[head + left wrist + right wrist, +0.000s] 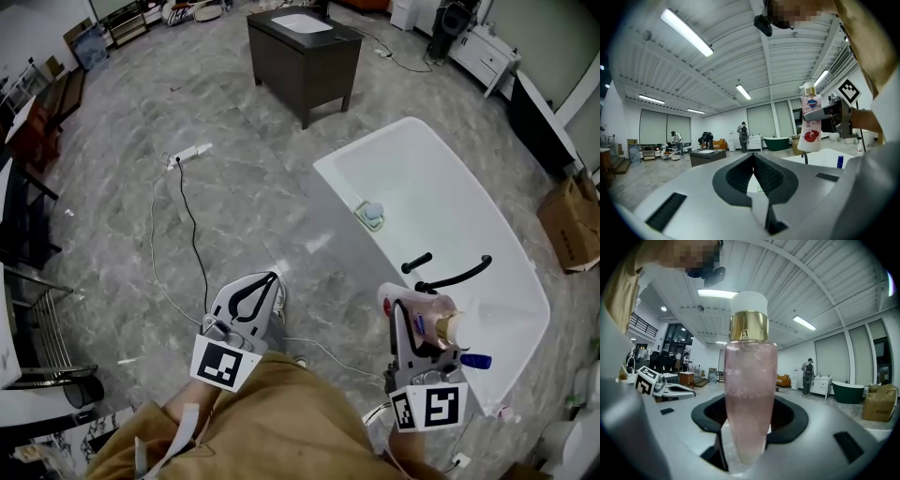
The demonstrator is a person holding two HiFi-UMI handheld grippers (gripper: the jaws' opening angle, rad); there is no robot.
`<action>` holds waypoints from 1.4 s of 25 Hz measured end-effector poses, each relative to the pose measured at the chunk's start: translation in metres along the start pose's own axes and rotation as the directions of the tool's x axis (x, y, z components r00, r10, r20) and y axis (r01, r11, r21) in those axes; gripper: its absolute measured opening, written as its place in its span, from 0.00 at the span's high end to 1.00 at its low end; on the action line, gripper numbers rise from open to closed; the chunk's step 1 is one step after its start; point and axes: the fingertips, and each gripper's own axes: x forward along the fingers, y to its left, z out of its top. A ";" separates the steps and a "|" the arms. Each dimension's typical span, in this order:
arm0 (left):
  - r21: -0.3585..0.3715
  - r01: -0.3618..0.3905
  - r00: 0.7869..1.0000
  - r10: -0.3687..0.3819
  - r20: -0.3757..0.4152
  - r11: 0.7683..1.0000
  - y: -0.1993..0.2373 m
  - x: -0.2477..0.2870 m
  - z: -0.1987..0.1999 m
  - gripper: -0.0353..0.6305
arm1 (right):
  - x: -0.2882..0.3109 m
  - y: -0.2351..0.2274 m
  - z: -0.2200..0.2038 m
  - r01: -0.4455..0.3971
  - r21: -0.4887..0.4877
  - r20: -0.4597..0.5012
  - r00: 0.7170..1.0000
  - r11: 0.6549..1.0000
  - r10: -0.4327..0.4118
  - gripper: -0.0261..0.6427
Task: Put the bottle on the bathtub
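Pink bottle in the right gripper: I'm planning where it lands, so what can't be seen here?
- Pink translucent bottle, base: right gripper view, sunk between the jaws.
- White bathtub, near rim: head view, covered by right gripper and bottle.
- Small pale object on the rim: head view, too small.

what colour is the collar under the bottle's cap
Gold collar on the bottle, clearest in the right gripper view.

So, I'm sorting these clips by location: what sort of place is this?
Probably a bathroom showroom or warehouse hall, not a home: a white bathtub stands loose on the open floor, a dark sink cabinet stands alone, and a green tub sits far off under strip lights.
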 end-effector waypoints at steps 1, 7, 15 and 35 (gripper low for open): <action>-0.004 -0.004 1.000 0.004 -0.005 1.000 0.009 0.006 -0.004 0.94 | 0.011 0.000 -0.002 -0.003 -0.001 -0.010 1.000 1.000 0.003 0.61; -0.059 0.004 0.998 -0.007 -0.063 0.998 0.065 0.061 -0.047 0.94 | 0.087 -0.005 -0.007 0.006 0.004 -0.045 0.999 1.000 -0.005 0.61; -0.068 0.088 0.992 -0.093 -0.084 0.994 0.146 0.161 -0.053 0.94 | 0.197 -0.023 0.010 0.064 0.005 -0.084 0.994 0.998 -0.064 0.61; -0.074 0.237 0.971 -0.239 -0.017 0.969 0.184 0.284 -0.028 0.94 | 0.281 -0.072 0.027 0.190 -0.002 -0.113 0.975 0.982 -0.189 0.61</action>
